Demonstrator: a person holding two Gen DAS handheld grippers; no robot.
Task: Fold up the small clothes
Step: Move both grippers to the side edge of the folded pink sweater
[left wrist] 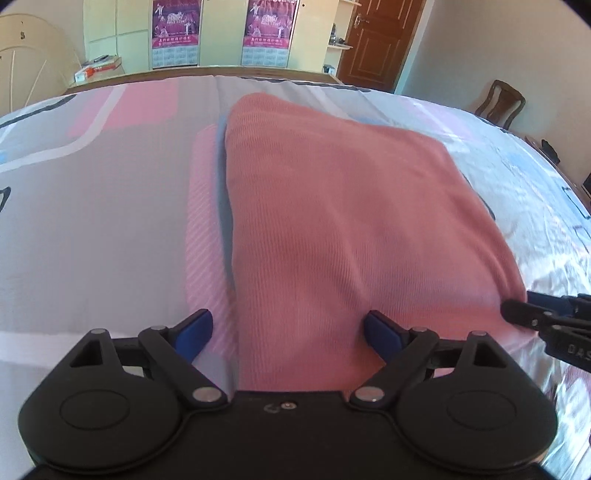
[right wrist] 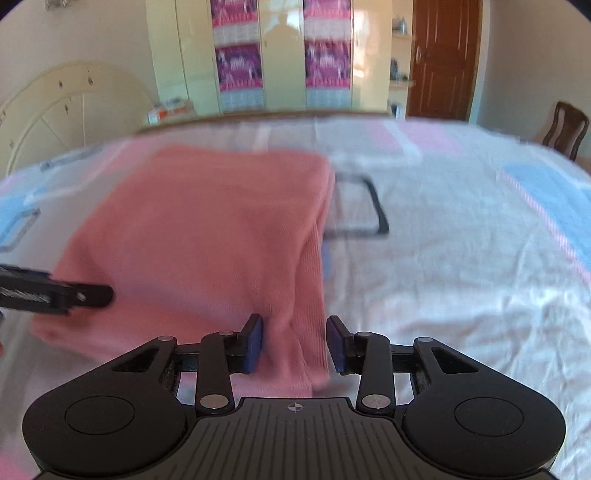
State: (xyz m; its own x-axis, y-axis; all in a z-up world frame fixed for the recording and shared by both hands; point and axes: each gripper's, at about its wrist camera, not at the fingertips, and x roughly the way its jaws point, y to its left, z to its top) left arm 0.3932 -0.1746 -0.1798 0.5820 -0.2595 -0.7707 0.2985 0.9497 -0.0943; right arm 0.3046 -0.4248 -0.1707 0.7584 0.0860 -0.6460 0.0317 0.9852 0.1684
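A pink ribbed garment [left wrist: 332, 206] lies folded on the bed, a rough rectangle; it also shows in the right wrist view [right wrist: 207, 236]. My left gripper [left wrist: 288, 334] is open, its blue pads astride the garment's near left edge. My right gripper [right wrist: 295, 343] is open around the garment's near right corner, with cloth between the pads. The right gripper's tip shows in the left wrist view [left wrist: 517, 312] at the garment's right corner. The left gripper's tip shows in the right wrist view [right wrist: 96, 295] at the garment's left side.
The bed sheet [left wrist: 110, 206] has grey, pink and blue patches. A wooden footboard [left wrist: 184, 72], cream wardrobes with calendars [left wrist: 173, 33], a brown door [left wrist: 380, 40] and a chair [left wrist: 502, 99] stand beyond the bed.
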